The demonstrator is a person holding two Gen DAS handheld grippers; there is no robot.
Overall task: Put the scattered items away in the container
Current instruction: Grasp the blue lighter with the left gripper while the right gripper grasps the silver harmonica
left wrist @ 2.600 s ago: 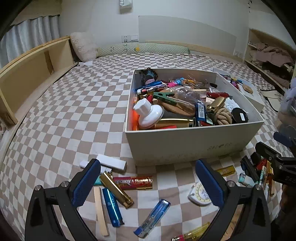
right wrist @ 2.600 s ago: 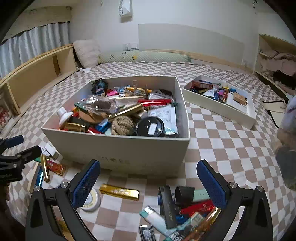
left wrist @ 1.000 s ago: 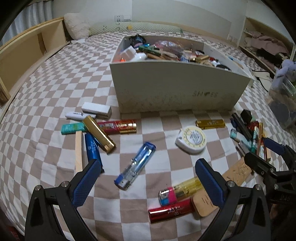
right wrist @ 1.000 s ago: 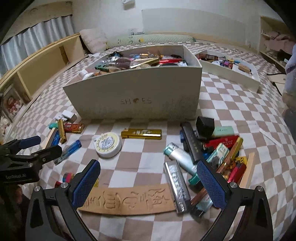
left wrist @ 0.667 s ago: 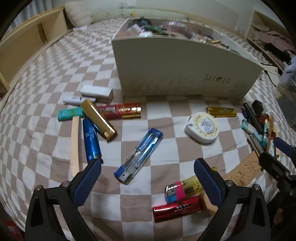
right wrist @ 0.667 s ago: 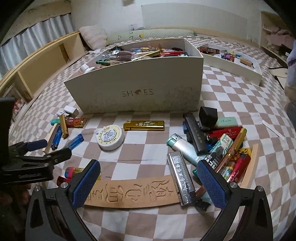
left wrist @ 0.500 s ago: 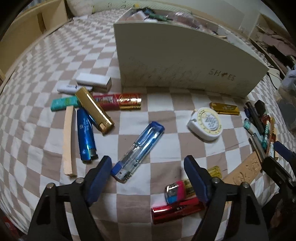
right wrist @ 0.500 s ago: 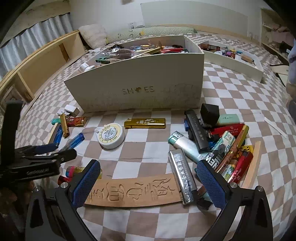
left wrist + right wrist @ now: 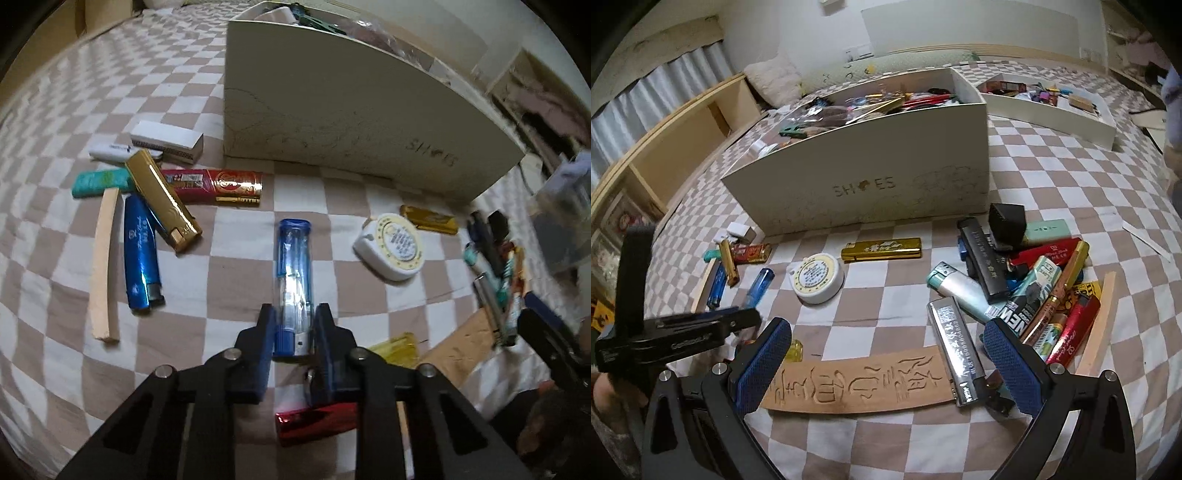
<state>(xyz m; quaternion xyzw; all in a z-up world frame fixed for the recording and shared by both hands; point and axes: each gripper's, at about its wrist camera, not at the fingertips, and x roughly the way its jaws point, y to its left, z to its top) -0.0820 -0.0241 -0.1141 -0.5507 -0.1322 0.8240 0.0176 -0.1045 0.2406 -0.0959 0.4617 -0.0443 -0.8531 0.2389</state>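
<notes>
My left gripper (image 9: 293, 319) is shut on the lower end of a clear blue lighter (image 9: 293, 273) that lies on the checked bedcover and points toward the white shoe box (image 9: 343, 110). The right wrist view shows the same blue lighter (image 9: 761, 282) at the left, with the left gripper (image 9: 748, 314) over its near end. My right gripper (image 9: 882, 354) stands open above a carved wooden plaque (image 9: 860, 380) and a silver harmonica (image 9: 955, 350), holding nothing. The white shoe box (image 9: 871, 184) is full of small items.
Left of the held lighter lie a gold lighter (image 9: 162, 199), a blue lighter (image 9: 140, 254), a red one (image 9: 218, 184) and a wooden stick (image 9: 103, 266). A round tape measure (image 9: 817, 277) and a gold lighter (image 9: 882, 249) lie mid-bed. A heap of lighters (image 9: 1034, 280) sits at the right. A shallow tray (image 9: 1052, 103) stands behind.
My left gripper came down onto the clear blue lighter and its jaws shut on the lighter's near end. My right gripper has hardly moved and stays open.
</notes>
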